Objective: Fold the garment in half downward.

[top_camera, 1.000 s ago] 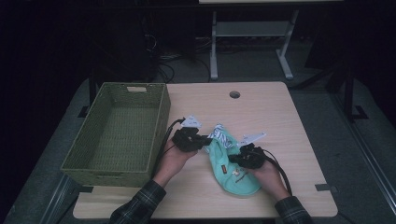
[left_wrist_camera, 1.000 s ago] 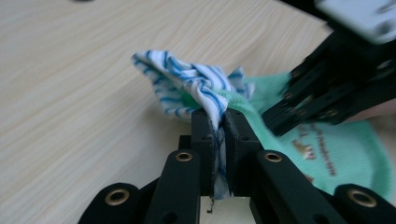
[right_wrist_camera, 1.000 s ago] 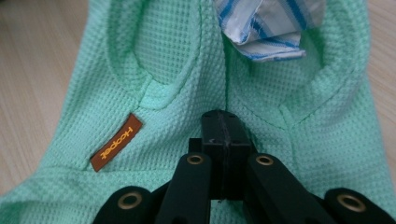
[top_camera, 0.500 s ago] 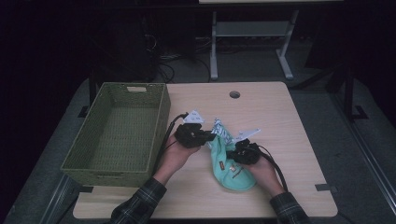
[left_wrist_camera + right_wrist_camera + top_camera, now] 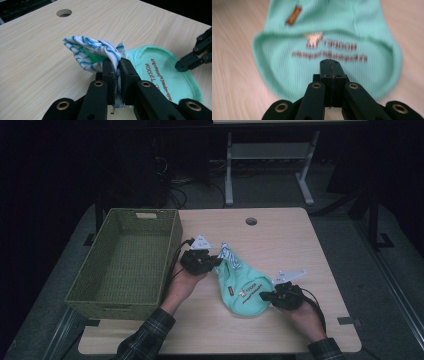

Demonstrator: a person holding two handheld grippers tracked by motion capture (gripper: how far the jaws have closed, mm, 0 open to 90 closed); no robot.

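a: going from the left, i see the woven basket [image 5: 125, 262] at the left edge of the table [image 5: 300, 245], and it has nothing inside. just beside its right wall is my left gripper [image 5: 214, 262]. its jaws are clamped on the striped cloth end [image 5: 92, 53] of the green garment [image 5: 245, 287]; in the left gripper view the cloth is pinched tight between the two pads.

b: and where does the garment lie from there?

a: it lies flat on the table, in the middle, between my two hands. its long axis runs slanted, from the striped end near the basket down to the round hem near my right side. so the left hand is the nearer one to the basket.

b: what about the right gripper [image 5: 266, 295]?

a: its jaws are fully together, with nothing between them. the tips are at the round hem, on it or just above it; i cannot tell if they touch. in the right gripper view the printed letters [image 5: 329, 53] are directly in front of the tips.

b: so the next move?

a: i think the garment must travel left, toward the basket, and the left grip will lead it.
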